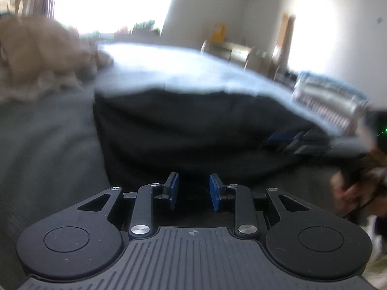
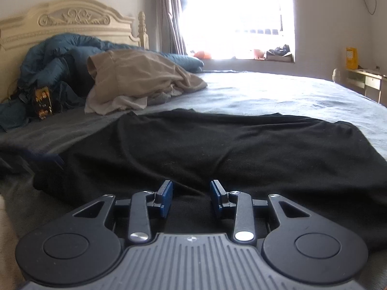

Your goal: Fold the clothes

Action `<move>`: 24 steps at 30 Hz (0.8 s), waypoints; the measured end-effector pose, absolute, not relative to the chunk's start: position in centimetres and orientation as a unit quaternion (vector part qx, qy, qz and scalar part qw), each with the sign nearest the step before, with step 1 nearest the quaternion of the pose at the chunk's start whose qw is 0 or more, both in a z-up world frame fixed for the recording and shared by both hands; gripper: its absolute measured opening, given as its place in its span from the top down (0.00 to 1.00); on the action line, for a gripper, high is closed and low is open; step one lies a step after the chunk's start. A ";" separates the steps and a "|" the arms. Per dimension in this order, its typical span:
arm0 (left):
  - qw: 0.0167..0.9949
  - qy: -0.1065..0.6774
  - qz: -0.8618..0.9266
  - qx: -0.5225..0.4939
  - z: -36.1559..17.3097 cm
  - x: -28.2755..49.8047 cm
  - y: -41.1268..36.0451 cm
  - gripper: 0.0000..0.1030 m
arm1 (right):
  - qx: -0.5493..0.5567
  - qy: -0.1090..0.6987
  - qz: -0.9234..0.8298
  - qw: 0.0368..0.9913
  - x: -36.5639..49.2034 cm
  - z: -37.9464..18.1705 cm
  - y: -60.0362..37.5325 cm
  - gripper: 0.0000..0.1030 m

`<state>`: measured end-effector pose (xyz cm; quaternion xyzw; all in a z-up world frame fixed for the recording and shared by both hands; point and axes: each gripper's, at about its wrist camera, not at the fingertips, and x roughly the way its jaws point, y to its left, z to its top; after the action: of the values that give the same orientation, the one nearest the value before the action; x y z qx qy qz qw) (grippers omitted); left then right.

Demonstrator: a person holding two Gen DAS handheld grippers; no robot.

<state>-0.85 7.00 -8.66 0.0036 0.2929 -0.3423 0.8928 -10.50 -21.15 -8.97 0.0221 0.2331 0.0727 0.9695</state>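
Observation:
A black garment (image 2: 217, 145) lies spread flat on the grey bed sheet (image 2: 266, 91). My right gripper (image 2: 191, 188) hovers low over its near edge, jaws apart, with nothing gripped between the blue pads. The left wrist view is blurred. It shows the same black garment (image 1: 193, 133) ahead of my left gripper (image 1: 193, 181), which is open and empty beside the cloth's near left corner. The right gripper (image 1: 290, 140) shows as a blur at the garment's right side, with a person's hand (image 1: 350, 193) behind it. The left gripper's fingers (image 2: 43, 157) smear in at the left edge of the right wrist view.
A beige pile of clothes (image 2: 135, 77) and a blue duvet (image 2: 60, 55) lie by the cream headboard (image 2: 67, 19). A small orange-and-black pack (image 2: 42, 101) sits beside them. A bright window (image 2: 237, 17) is behind the bed and a desk (image 2: 362, 79) stands at the right.

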 end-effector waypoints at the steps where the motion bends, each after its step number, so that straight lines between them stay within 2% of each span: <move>1: 0.894 0.291 -0.340 -0.004 -9.1 -0.9 7.2 0.73 | 0.021 0.231 0.060 0.971 -11.1 -8.9 -22.1 0.64; 5: 0.893 0.294 -0.337 -0.045 -9.5 -0.8 8.7 0.73 | 0.049 0.238 -0.027 0.970 -13.1 -9.0 -29.4 0.67; 7: 0.891 0.298 -0.337 -0.067 -9.7 -0.6 9.4 0.73 | 0.078 0.239 -0.083 0.964 -14.0 -9.1 -34.2 0.71; 9: 0.889 0.298 -0.339 -0.080 -9.8 -0.6 9.9 0.73 | 0.123 0.238 -0.136 0.954 -14.9 -8.7 -38.2 0.79; 12: 0.890 0.295 -0.338 -0.086 -9.9 -0.7 10.1 0.73 | 0.133 0.234 -0.173 0.947 -15.5 -7.5 -39.4 0.74; 16: 0.893 0.289 -0.334 -0.086 -10.1 -0.9 9.9 0.73 | 0.097 0.222 -0.081 0.967 -13.8 -5.6 -34.4 0.74; 22: 0.894 0.288 -0.331 -0.089 -10.2 -1.1 10.0 0.73 | 0.004 0.273 0.120 0.954 -6.9 -5.6 -22.4 0.75; 24: 0.895 0.284 -0.333 -0.090 -10.4 -1.3 10.2 0.73 | -0.024 0.299 0.161 0.940 -4.5 -6.6 -19.6 0.78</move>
<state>-1.26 10.22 -10.37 -0.0898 0.2844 -0.3328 0.8946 -4.52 -19.64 -6.55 -0.0237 0.2995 0.1614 0.9401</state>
